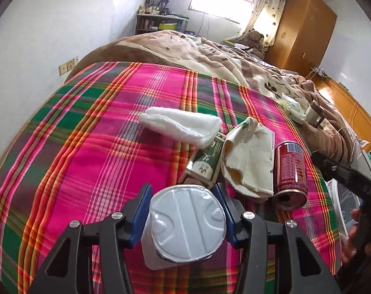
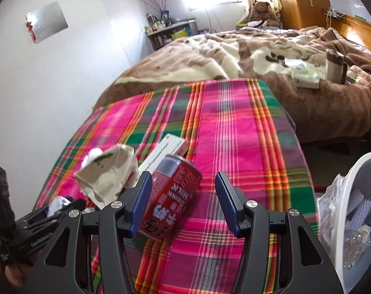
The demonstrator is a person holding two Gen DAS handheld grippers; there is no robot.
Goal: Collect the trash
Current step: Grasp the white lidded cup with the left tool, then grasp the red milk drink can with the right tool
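The left tool [image 1: 183, 210] is clamped on a foil-lidded cup [image 1: 185, 223] at lower centre. The right tool [image 2: 183, 196] stands apart, a red can [image 2: 170, 198] lying on the plaid blanket [image 2: 234, 134] between its fingers, against the left one.

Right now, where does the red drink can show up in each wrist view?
Left wrist view: the red drink can lies on its side at lower right on the plaid blanket, right of the cream cloth bag.
Right wrist view: the can is at lower centre, between the open fingers of the right gripper, against the left pad.
Shared landmark: the cream cloth bag, left of the can in both views.
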